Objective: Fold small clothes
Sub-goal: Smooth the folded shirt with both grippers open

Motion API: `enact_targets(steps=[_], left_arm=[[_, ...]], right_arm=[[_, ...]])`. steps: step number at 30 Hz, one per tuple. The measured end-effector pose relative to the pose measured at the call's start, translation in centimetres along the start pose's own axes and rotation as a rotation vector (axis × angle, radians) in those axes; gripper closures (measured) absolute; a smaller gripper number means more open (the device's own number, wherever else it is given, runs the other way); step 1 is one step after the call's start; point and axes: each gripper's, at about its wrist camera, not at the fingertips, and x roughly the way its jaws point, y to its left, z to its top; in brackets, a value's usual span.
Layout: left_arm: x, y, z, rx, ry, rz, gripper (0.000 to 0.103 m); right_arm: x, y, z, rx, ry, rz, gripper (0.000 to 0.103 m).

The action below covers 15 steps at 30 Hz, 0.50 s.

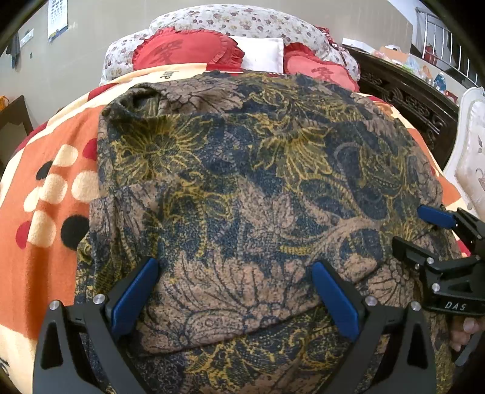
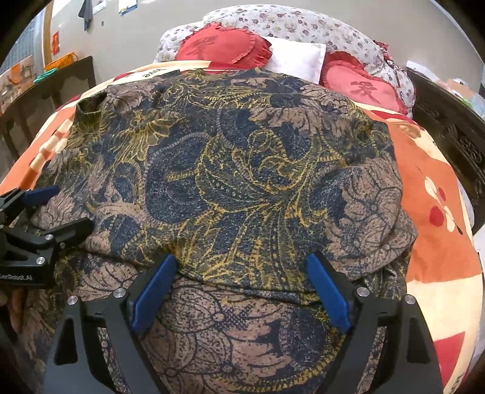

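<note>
A garment (image 1: 248,181) printed with dark blue, gold and brown flowers lies spread on an orange patterned blanket (image 1: 45,266) on a bed. A folded edge of it runs across close to me (image 2: 242,285). My left gripper (image 1: 235,265) stands open over the near part of the cloth, and nothing is pinched between its blue pads (image 1: 136,297). My right gripper (image 2: 242,257) is open too, just above the fold edge. Each gripper shows in the other's view: the right gripper (image 1: 409,225) at the right side, the left gripper (image 2: 72,207) at the left side.
Two red heart-shaped cushions (image 1: 188,48), a white pillow (image 1: 260,53) and a rolled floral quilt (image 1: 242,21) lie at the head of the bed. Dark carved wooden furniture (image 1: 409,100) and a white chair (image 1: 473,145) stand to the right. A dark table (image 2: 45,91) stands on the left.
</note>
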Motion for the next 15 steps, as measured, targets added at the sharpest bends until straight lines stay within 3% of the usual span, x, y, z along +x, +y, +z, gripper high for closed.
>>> enact_targets(steps=[4, 8, 11, 15], left_arm=[[-0.9, 0.4, 0.1, 0.018, 0.026, -0.035, 0.000], [-5.5, 2.5, -1.3, 0.038, 0.072, -0.129, 0.001], [-9.8, 4.7, -3.7, 0.080, 0.061, -0.108, 0.001], [-13.3, 8.2, -8.4, 0.006, 0.118, -0.105, 0.001]], right_arm=[[-0.3, -0.1, 0.0, -0.006, 0.017, 0.008, 0.016], [-2.3, 0.1, -2.0, -0.073, 0.095, 0.001, 0.017], [-4.1, -1.1, -4.6, -0.008, 0.125, 0.064, 0.016], [-6.1, -0.6, -7.2, -0.085, 0.042, 0.040, 0.018]])
